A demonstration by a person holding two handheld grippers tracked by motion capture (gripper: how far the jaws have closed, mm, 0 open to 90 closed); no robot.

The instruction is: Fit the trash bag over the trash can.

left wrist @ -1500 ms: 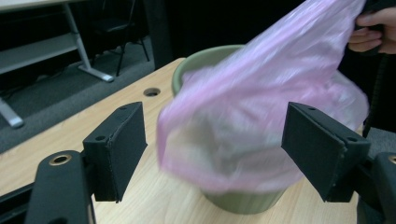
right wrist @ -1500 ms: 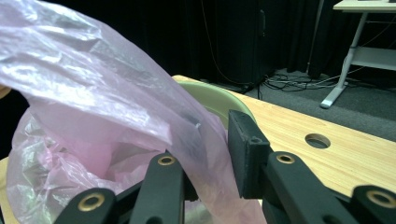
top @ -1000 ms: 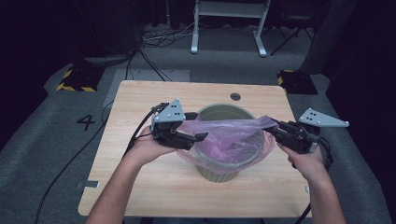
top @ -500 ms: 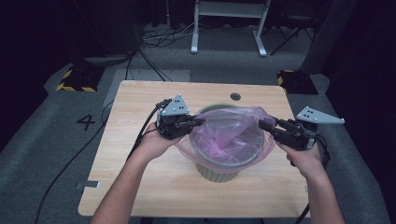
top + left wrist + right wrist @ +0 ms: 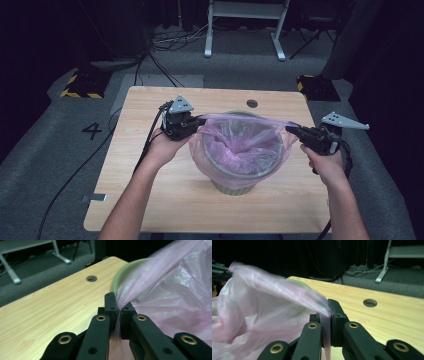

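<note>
Your jaws are clamped on one pink bin liner [image 5: 240, 145]: left gripper [image 5: 196, 123] and right gripper [image 5: 295, 130] pinch opposite edges, stretching it over one green bin [image 5: 235, 186].

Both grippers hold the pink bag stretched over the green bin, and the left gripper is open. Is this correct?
Not quite. The left gripper is shut on the pink bag, as the left gripper view shows. The rest holds: the right gripper also grips it, stretched over the green bin.

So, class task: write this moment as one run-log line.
left gripper: shut on pink bag | right gripper: shut on pink bag | bag: stretched open over green bin | bin: upright on table
</note>
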